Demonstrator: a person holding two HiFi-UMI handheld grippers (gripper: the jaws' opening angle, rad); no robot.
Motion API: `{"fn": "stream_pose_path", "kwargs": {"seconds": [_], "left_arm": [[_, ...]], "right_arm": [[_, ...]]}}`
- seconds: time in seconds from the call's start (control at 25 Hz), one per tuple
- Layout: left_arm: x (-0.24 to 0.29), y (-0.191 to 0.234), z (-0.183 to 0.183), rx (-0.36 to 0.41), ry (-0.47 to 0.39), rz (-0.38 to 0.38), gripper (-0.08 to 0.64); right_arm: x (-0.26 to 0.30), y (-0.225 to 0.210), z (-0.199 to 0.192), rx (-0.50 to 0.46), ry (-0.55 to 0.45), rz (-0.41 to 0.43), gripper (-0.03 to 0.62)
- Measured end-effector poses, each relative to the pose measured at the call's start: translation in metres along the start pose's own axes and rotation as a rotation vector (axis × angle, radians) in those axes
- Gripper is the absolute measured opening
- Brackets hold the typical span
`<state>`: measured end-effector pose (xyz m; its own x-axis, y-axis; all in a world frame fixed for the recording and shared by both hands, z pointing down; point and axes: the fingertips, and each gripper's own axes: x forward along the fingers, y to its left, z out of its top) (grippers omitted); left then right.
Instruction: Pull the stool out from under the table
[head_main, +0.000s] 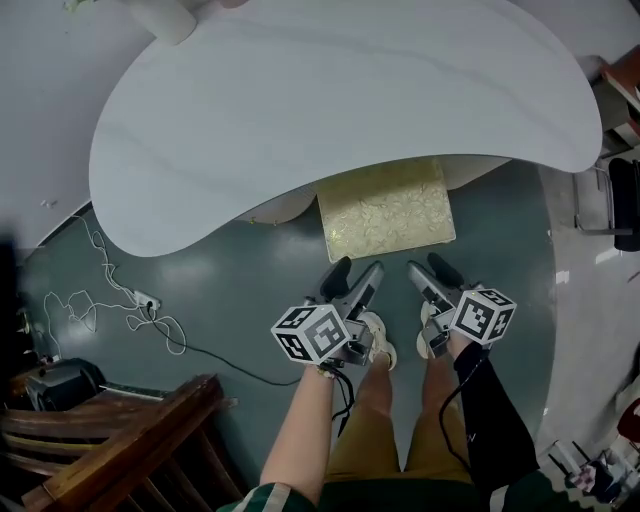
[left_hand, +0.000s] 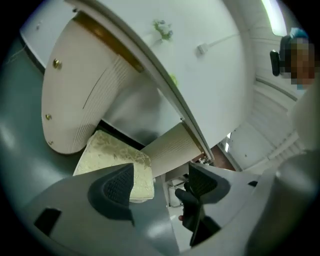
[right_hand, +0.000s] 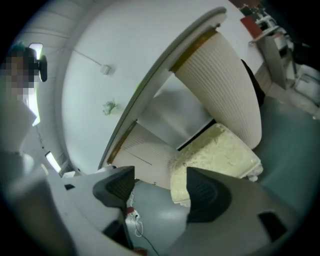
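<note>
Reaching left gripper (head_main: 355, 274): jaws stand apart with nothing between the pads; it hangs low, just short of the near left corner of the stool (head_main: 385, 208), not touching it.
Place of the stool: on the grey-green floor, its pale gold patterned seat partly out from under the table (head_main: 300, 100); the far edge is hidden beneath the tabletop, between two ribbed cream table bases (left_hand: 75, 100).
Empty right gripper (head_main: 428, 268): jaws likewise apart, and the seat's near right corner shows just beyond the pads; no contact.
Risk, grip: the seat looks padded, so pads that pinch only the soft rim could slide off once the pull starts.
Risk, skew: if one side bites sooner or pulls harder, the stool would likely swing, and a far corner could catch on a table base.
Risk, path: the person's feet (head_main: 378, 345) stand directly behind both grippers, so a straight pull brings the stool toward them unless they step back. The cable (head_main: 120, 300) lies well apart at the left and seems no hazard.
Long axis: the visible seat is wider than deep and runs left to right along the table's near edge; its full depth cannot be told.
Facing: the near long edge faces the person, turned slightly so that the right end sits farther away.
</note>
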<state>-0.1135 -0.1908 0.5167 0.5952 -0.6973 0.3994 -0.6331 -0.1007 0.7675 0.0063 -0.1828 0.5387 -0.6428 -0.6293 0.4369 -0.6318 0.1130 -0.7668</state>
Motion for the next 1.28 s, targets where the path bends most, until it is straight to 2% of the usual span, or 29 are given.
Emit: {"fn": "stream_pose_path", "kwargs": {"seconds": [0.12,0.4,0.52,0.6,0.72,0.88,1.08,1.28], "left_arm": [[0.008,0.017,-0.014,-0.069,-0.015,0.006,0.347],[0.03,0.065,-0.046,-0.194,-0.043,0.027,0.347],[0.037,0.077,-0.06,-0.308,-0.061,0.016,0.347],[0.04,0.084,-0.069,-0.403,-0.085,0.014,0.347],[0.042,0.097,-0.079,-0.491,-0.123,0.033,0.347],[0.057,0.12,-0.093,-0.623,-0.192,0.042,0.347],[0.063,0.141,-0.118,-0.663,-0.217,0.081,0.347],[0.059,0.155,-0.126,-0.799,-0.294,0.101,0.347]], "right_arm": [[0.003,-0.022,-0.006,0.104,-0.029,0.02,0.327],[0.026,-0.071,-0.032,0.199,0.004,0.015,0.318],[0.033,-0.081,-0.035,0.274,-0.015,0.049,0.318],[0.033,-0.098,-0.041,0.368,-0.028,0.034,0.319],[0.037,-0.124,-0.053,0.487,-0.011,-0.029,0.313],[0.051,-0.162,-0.06,0.56,-0.005,-0.076,0.284],[0.054,-0.193,-0.071,0.641,-0.073,-0.069,0.301],[0.055,-0.204,-0.08,0.733,-0.111,-0.077,0.299]]}}
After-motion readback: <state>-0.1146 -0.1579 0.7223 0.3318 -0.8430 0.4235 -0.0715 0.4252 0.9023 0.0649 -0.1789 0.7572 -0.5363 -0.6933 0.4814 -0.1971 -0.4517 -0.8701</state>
